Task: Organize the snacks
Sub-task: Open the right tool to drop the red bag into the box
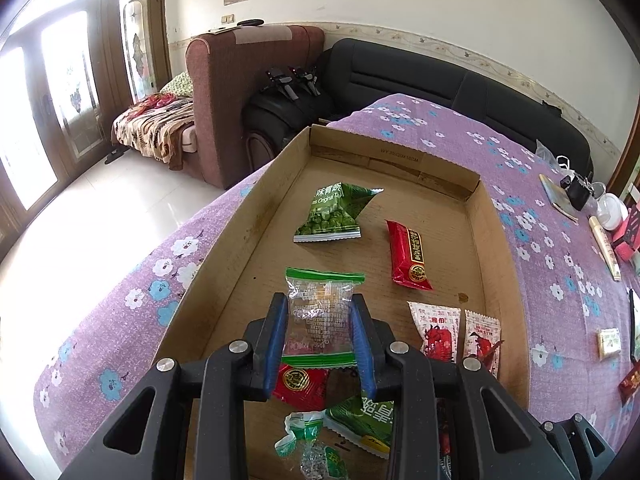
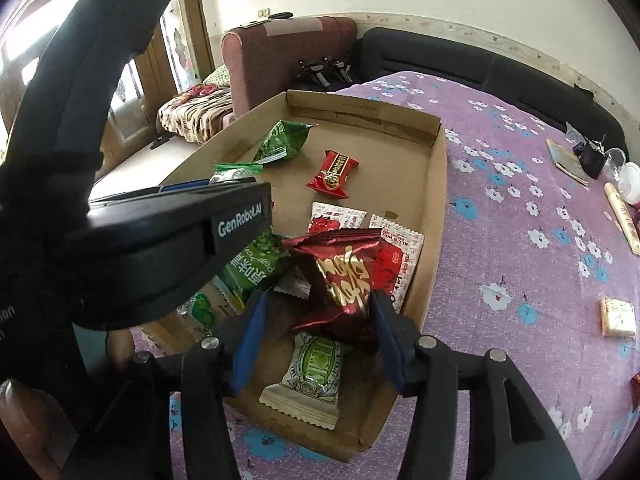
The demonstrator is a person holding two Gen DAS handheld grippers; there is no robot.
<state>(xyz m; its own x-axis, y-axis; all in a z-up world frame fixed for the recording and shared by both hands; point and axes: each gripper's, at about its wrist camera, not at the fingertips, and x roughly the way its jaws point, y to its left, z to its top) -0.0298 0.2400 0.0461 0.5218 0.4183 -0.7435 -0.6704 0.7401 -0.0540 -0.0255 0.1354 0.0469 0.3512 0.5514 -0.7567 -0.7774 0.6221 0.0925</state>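
Observation:
A shallow cardboard tray (image 1: 496, 240) (image 2: 434, 184) lies on a purple flowered tablecloth. My left gripper (image 1: 320, 312) is shut on a clear snack packet with green ends (image 1: 320, 308), held over the tray's near left part. My right gripper (image 2: 318, 308) is open wide, its jaws either side of a dark red foil packet (image 2: 340, 272) that stands in the tray's near right corner; whether its pads touch it I cannot tell. In the tray lie a green pea bag (image 1: 336, 212), a red bar (image 1: 408, 256), two red-and-white packets (image 1: 436, 332) and a white-green packet (image 2: 312, 376).
Loose snacks lie on the cloth to the right of the tray: a small pale square packet (image 2: 618, 318) (image 1: 608, 342). A book (image 2: 568, 160), a black object and a white cup stand at the far right. Sofas sit behind the table.

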